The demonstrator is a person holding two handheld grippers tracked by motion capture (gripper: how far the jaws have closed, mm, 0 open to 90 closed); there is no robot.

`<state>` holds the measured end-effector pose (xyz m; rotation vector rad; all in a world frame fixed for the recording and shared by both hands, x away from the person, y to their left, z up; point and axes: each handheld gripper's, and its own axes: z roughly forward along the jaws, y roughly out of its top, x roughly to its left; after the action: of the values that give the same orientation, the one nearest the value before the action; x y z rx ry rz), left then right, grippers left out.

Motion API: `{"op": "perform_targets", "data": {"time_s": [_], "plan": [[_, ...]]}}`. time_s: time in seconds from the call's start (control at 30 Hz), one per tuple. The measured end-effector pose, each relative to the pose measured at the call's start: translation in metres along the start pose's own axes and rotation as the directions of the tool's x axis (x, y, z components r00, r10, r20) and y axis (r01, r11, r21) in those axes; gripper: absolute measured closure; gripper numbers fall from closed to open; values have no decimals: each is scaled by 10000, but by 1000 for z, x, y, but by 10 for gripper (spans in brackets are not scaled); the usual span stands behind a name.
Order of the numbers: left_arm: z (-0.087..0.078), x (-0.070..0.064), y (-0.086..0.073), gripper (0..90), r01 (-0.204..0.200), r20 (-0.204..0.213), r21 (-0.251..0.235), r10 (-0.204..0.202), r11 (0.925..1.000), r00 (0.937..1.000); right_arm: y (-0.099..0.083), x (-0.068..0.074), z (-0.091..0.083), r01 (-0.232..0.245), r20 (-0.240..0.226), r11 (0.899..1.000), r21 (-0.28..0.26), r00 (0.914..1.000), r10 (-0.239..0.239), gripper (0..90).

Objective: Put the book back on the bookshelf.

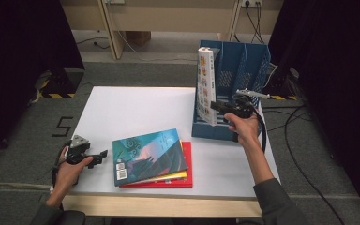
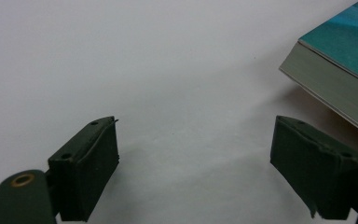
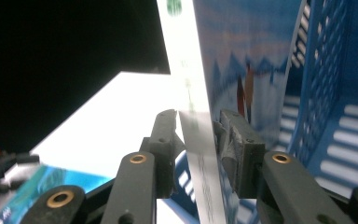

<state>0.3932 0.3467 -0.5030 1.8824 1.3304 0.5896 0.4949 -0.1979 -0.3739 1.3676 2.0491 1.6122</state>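
Book, thin white-spined picture hardback (image 1: 206,84), upright in blue plastic file rack (image 1: 243,65) | right gripper (image 1: 221,107) clamps its edge | left gripper (image 1: 104,153) agape, empty | likely stiff, light, glossy: grip near spine.

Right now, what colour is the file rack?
Blue, with perforated walls; the rack shows best in the high view.

Your left gripper (image 1: 104,153) rests low at the table's 8 o'clock, jaws spread wide and pointing toward 3 o'clock. Your right arm reaches forward toward 1 o'clock, its gripper (image 1: 214,106) raised, jaws pointing toward 9 o'clock and clamped tight.
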Motion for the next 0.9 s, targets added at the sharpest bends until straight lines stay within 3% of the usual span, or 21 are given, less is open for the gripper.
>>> {"op": "perform_targets", "data": {"time_s": [0.2, 0.27, 0.33, 0.47, 0.63, 0.8, 0.9], "plan": [[0, 0, 0, 145, -32, -9, 12, 32, 10000, 10000, -21, -4, 1, 233, 118, 9973, 698, 9996, -242, 690], [0, 0, 0, 145, -29, 3, 50, 29, 10000, 10000, -26, -3, 3, 573, 278, 9923, 1096, 9978, -607, 692], [0, 0, 0, 145, -53, 3, 75, 53, 10000, 10000, -29, -3, 5, 658, 387, 9918, 1097, 9968, -704, 696], [1, -1, 0, 145, -80, -11, 78, 80, 9999, 10000, -27, -2, 8, 1139, 722, 9855, 1260, 9897, -1236, 725], [1, -1, 0, 145, -113, -48, 88, 114, 9999, 9999, -27, 1, 18, 1276, 1157, 9824, 1362, 9828, -1437, 732], [2, -2, 1, 145, -169, -36, 174, 169, 9997, 9999, -25, 2, 27, 1375, 1190, 9779, 1576, 9804, -1570, 730], [3, -2, 1, 145, -242, -52, 233, 243, 9994, 9997, -23, 5, 32, 1640, 1373, 9699, 1803, 9722, -1899, 729]]}}
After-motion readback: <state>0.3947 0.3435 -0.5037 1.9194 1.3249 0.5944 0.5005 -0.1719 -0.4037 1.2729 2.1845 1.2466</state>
